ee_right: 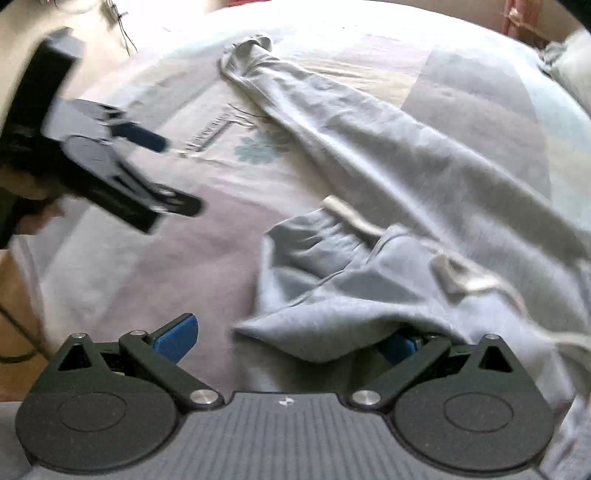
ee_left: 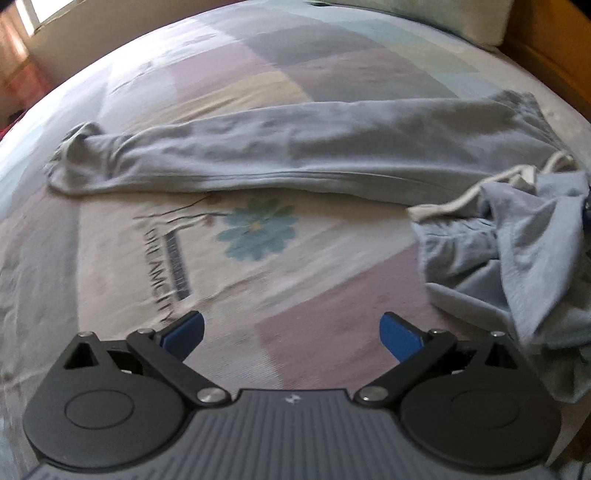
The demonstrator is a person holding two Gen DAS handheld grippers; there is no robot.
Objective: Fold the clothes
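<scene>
Grey sweatpants (ee_left: 295,147) lie on the bed, one leg stretched flat from the cuff (ee_left: 74,155) at left to the waist at right. The other part is bunched in a heap (ee_left: 517,243) with a white drawstring showing. My left gripper (ee_left: 291,332) is open above the bare sheet, short of the leg. In the right wrist view the sweatpants (ee_right: 406,155) run diagonally, and a fold of the heap (ee_right: 325,328) drapes over the right finger of my open right gripper (ee_right: 288,341). My left gripper (ee_right: 166,171) appears blurred at upper left, held by a hand.
The patchwork bedsheet (ee_left: 258,229) has a blue flower print and lettering. A pillow (ee_left: 424,18) lies at the head, next to a wooden bed frame (ee_left: 546,62). A window shows at far left. In the right wrist view a wooden edge (ee_right: 14,295) sits lower left.
</scene>
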